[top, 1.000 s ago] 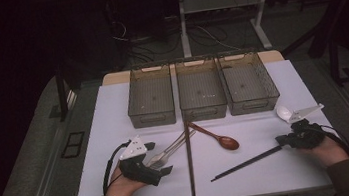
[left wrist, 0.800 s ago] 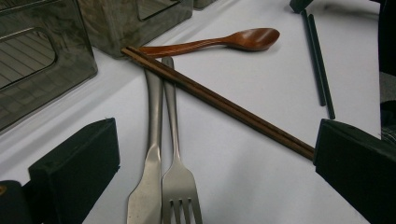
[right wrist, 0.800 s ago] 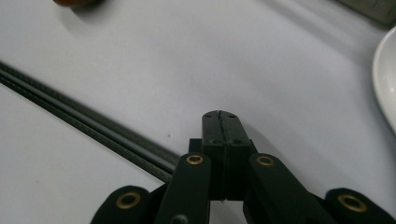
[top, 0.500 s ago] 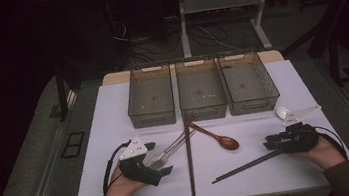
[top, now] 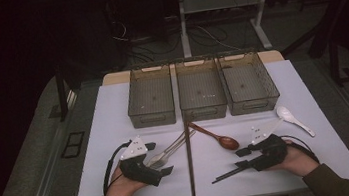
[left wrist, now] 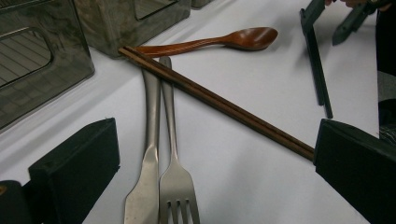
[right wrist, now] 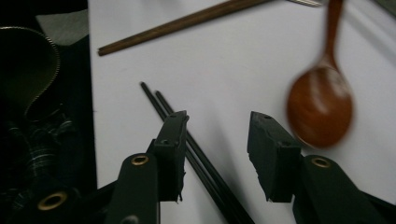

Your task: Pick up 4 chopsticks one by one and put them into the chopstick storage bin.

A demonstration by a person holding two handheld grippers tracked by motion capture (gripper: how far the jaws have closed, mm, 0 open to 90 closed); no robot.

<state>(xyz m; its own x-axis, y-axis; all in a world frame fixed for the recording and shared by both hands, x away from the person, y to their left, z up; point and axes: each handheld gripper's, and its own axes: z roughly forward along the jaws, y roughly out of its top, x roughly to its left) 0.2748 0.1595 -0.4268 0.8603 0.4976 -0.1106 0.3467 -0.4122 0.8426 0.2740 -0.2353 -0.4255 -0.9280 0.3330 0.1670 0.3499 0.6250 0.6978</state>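
Observation:
My left gripper rests on the white table at the front left, open. In the left gripper view its jaws stand wide apart around the heads of a metal knife and fork. A pair of brown wooden chopsticks crosses their handles and runs up to the right jaw. My right gripper sits at the front right. Its jaws have just been opening and grip nothing. A pair of black chopsticks lies on the table under its left jaw. A brown wooden spoon lies just ahead.
Three clear bins stand side by side at the back of the table. A white spoon lies at the right. The wooden chopsticks reach the table's front edge. The wooden spoon and cutlery fan out mid-table.
The right hand has slid left toward the table's middle, over the black chopsticks, and its jaws have opened. The left hand has stayed where it was.

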